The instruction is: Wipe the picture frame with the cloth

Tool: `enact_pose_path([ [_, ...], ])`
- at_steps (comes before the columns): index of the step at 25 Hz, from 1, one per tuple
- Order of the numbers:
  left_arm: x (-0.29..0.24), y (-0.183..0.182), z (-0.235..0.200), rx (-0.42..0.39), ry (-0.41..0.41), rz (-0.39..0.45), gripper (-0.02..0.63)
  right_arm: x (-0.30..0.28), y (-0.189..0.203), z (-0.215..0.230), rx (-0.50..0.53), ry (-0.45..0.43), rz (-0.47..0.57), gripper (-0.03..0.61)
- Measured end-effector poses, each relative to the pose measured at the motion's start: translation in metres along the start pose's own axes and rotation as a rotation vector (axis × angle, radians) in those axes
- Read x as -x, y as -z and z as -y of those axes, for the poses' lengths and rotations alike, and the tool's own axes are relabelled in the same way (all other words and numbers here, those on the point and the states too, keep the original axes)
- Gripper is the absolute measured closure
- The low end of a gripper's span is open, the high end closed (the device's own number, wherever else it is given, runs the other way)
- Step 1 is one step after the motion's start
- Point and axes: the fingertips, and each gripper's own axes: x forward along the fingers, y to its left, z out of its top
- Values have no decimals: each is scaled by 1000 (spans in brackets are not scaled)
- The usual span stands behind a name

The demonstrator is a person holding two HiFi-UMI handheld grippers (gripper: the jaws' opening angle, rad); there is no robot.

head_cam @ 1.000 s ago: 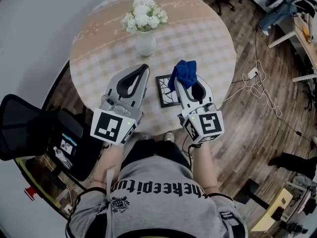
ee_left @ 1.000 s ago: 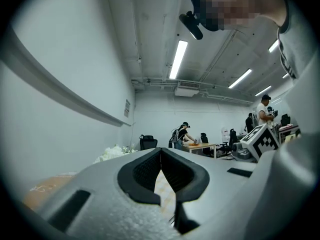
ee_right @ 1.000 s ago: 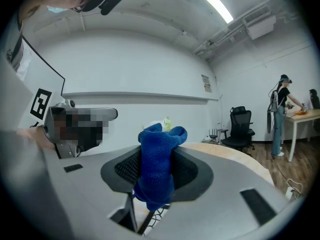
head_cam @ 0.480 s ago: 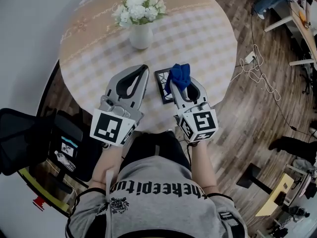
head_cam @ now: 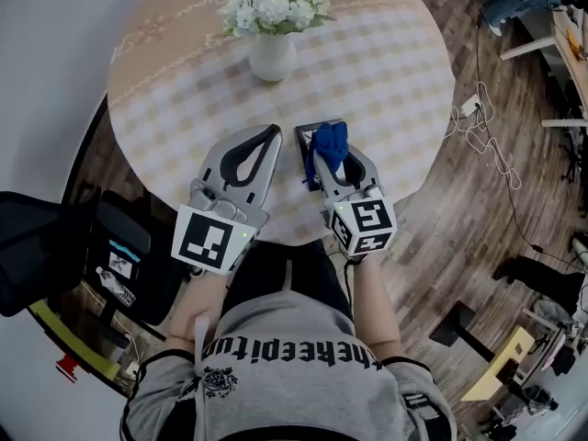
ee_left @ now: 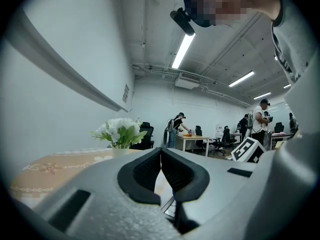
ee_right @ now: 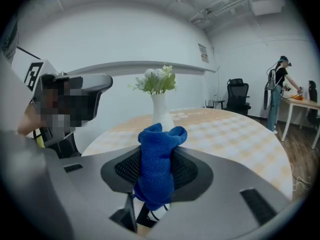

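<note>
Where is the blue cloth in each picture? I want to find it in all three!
Head view: the blue cloth is just right of the middle, at the tip of the right hand-held gripper.
Left gripper view: not in it.
Right gripper view: low in the middle, pinched between the jaws.
Shared landmark: the white flowers show in all three views.

Round checked table (head_cam: 184,81) at twelve o'clock; wood floor (head_cam: 478,219) with cables (head_cam: 482,141) at three; black chair (head_cam: 37,246) at nine; white wall (head_cam: 46,62) at ten; strip lights (ee_left: 182,49) overhead.
</note>
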Motion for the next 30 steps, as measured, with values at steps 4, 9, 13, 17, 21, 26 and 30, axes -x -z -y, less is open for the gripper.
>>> enact_pose_path([
  [4, 4, 8, -7, 13, -21, -11, 597, -17, 19, -3, 16, -21, -70, 431],
  [9, 7, 16, -11, 34, -35, -22, 597, -42, 37, -4, 58, -10, -175, 431],
  [13, 10, 20, -17, 47, -55, -28, 597, -62, 44, -3, 94, 2, -253, 431],
  [17, 13, 22, -23, 55, -78, -31, 597, -79, 59, -4, 137, 6, -338, 433],
  [21, 15, 24, -25, 62, -94, -35, 597, -85, 66, -2, 171, 16, -374, 436],
  [26, 14, 24, -26, 67, -102, -33, 597, -83, 65, 11, 178, 44, -390, 437],
  [30, 11, 23, -24, 62, -98, -34, 597, -78, 66, 28, 186, 76, -403, 437],
])
